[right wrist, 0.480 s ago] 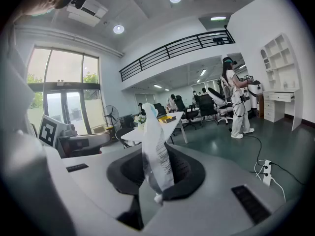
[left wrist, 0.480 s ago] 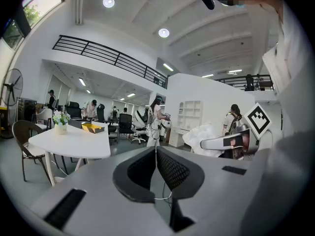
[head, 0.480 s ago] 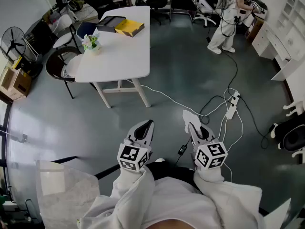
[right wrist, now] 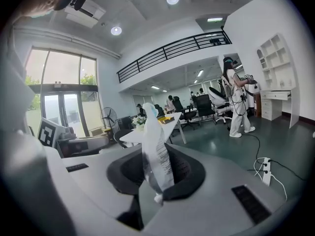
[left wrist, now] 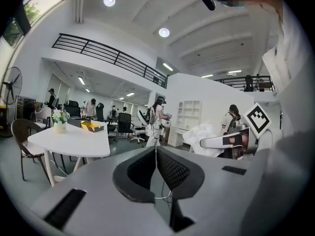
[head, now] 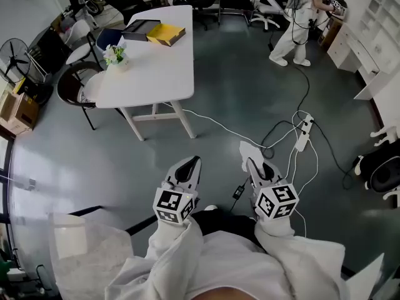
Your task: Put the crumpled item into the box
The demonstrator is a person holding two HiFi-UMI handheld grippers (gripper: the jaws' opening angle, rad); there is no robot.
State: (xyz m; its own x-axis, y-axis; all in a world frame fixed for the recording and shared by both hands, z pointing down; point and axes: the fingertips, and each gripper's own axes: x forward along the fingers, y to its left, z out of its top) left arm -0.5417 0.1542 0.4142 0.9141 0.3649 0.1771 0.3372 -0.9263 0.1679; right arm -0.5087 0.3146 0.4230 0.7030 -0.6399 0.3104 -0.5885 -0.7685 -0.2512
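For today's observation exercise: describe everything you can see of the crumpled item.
The crumpled item is a thin white sheet, paper or wrapper by its look, creased and twisted, with fine dark print on one side. The right gripper is shut on its lower part; most stands upright past the jaw tips, and a small end pokes out below. Nothing else touches it. It hangs above the grey floor, away from the table.

Crumpled item: thin white paper, creased, faintly printed. Fingers show matt dark pads with a dimpled texture. Floor is smooth with a slight sheen; worktop is smooth white.
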